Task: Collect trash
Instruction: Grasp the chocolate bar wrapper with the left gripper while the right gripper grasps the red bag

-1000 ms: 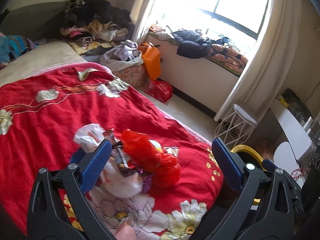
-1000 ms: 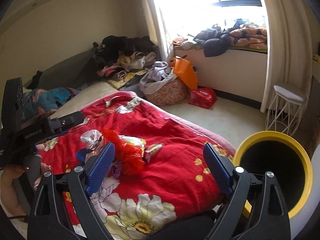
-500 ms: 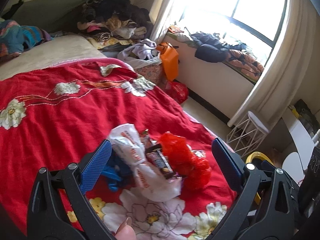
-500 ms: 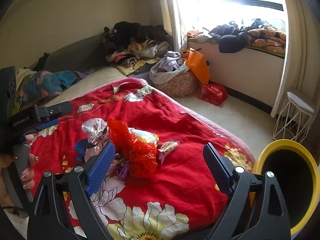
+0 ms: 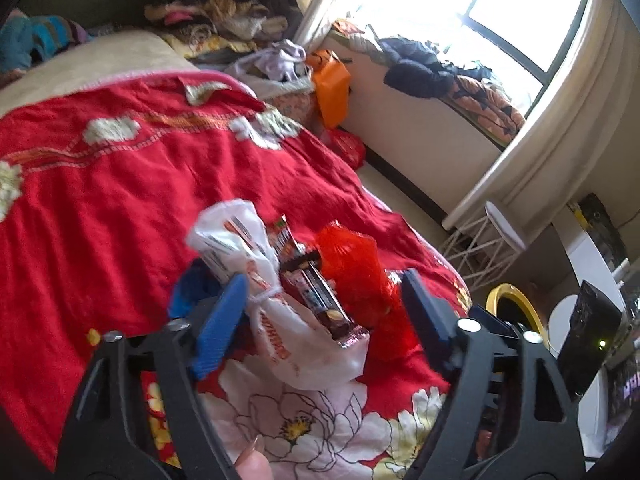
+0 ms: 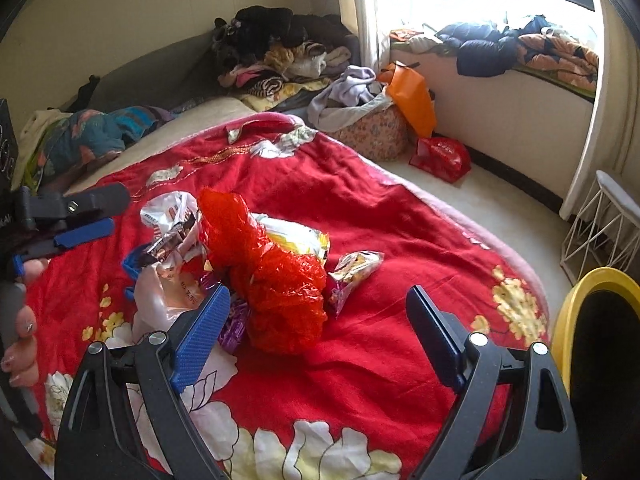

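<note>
On the red floral bedspread (image 5: 100,200), the left gripper (image 5: 320,312) is closing around the white plastic bag (image 5: 280,320) and snack wrapper (image 5: 316,300) lying between its jaws, pads not yet pressing. Best pinching low, gathering both. The right gripper (image 6: 316,344) is hanging released just short of the red bag (image 6: 276,280).

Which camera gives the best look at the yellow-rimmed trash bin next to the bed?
The right wrist view. There the yellow-rimmed bin fills the lower right corner, with a broad arc of rim and its dark inside plainly visible, though the frame edge crops it. In the left wrist view the bin shows only as a small sliver of rim behind the gripper's finger.
</note>
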A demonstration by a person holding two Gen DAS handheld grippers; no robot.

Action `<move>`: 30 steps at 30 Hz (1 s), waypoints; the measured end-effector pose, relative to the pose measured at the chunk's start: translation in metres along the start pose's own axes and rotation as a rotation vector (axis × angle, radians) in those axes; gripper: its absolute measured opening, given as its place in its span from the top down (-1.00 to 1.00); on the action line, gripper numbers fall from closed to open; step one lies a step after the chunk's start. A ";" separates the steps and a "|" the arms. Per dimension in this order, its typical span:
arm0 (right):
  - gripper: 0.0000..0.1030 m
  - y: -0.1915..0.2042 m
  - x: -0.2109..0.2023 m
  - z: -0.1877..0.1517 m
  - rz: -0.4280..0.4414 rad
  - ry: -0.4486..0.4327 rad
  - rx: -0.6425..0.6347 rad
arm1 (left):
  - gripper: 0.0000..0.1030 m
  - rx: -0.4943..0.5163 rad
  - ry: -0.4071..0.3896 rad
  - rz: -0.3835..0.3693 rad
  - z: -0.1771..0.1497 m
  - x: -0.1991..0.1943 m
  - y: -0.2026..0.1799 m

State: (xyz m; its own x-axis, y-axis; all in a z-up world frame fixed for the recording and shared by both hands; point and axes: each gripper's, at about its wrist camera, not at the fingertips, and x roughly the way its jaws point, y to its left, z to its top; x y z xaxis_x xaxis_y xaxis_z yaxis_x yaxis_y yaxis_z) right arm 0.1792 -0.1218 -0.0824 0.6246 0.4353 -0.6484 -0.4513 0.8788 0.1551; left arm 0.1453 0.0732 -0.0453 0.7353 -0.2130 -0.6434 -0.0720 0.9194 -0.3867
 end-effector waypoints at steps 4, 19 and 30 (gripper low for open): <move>-0.49 0.000 0.010 0.000 0.012 0.015 0.005 | -0.01 -0.011 0.035 -0.013 -0.003 0.011 -0.001; 0.45 0.002 0.024 -0.009 0.096 0.055 0.022 | 0.47 -0.063 0.119 -0.004 -0.007 0.034 0.009; 0.67 0.003 0.003 -0.015 0.108 0.016 0.022 | 0.75 -0.083 0.122 0.009 -0.011 0.030 0.017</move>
State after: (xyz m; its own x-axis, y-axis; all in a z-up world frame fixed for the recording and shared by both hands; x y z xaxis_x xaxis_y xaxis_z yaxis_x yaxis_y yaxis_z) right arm 0.1696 -0.1206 -0.0950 0.5630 0.5244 -0.6388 -0.5012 0.8312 0.2407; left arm 0.1593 0.0784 -0.0783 0.6474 -0.2484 -0.7205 -0.1369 0.8921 -0.4305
